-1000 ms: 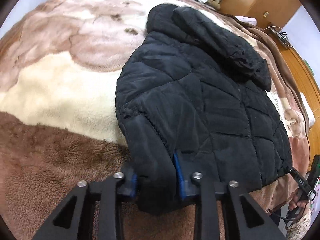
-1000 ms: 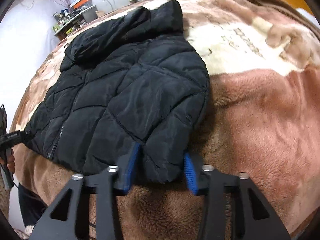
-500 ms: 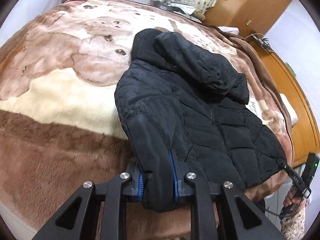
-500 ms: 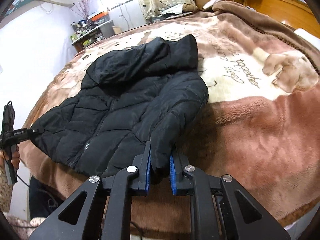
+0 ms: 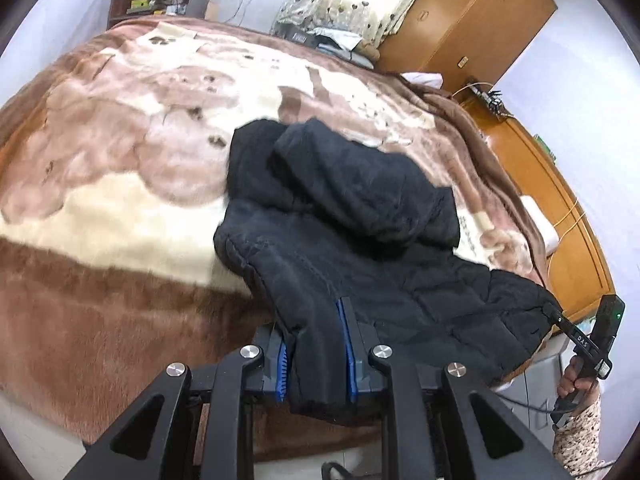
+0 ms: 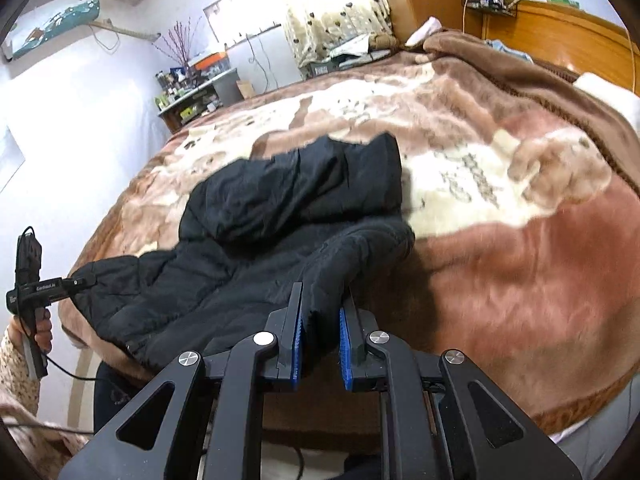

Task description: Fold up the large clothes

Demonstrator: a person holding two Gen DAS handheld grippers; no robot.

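A black quilted jacket (image 5: 360, 240) lies on the bed with its hood (image 5: 360, 176) at the far end. My left gripper (image 5: 316, 344) is shut on one near corner of it, black fabric bunched between the blue pads. My right gripper (image 6: 320, 344) is shut on the other near corner of the jacket (image 6: 260, 248). Both corners hang lifted off the blanket while the rest sags onto it. The left wrist view shows the right gripper (image 5: 558, 318) at the far right, clamped on the jacket's edge. The right wrist view shows the left gripper (image 6: 82, 281) likewise at the far left.
A brown and cream plush blanket (image 5: 100, 200) covers the whole bed. A wooden wardrobe (image 5: 460, 20) and a wooden headboard (image 5: 560, 220) stand on the right. A cluttered shelf (image 6: 192, 88) stands by the far wall. A person's hand (image 6: 40, 328) holds the left gripper's handle.
The right jaws have closed on the jacket's corner. Both grippers have risen and pulled back, lifting the jacket's near edge off the blanket.
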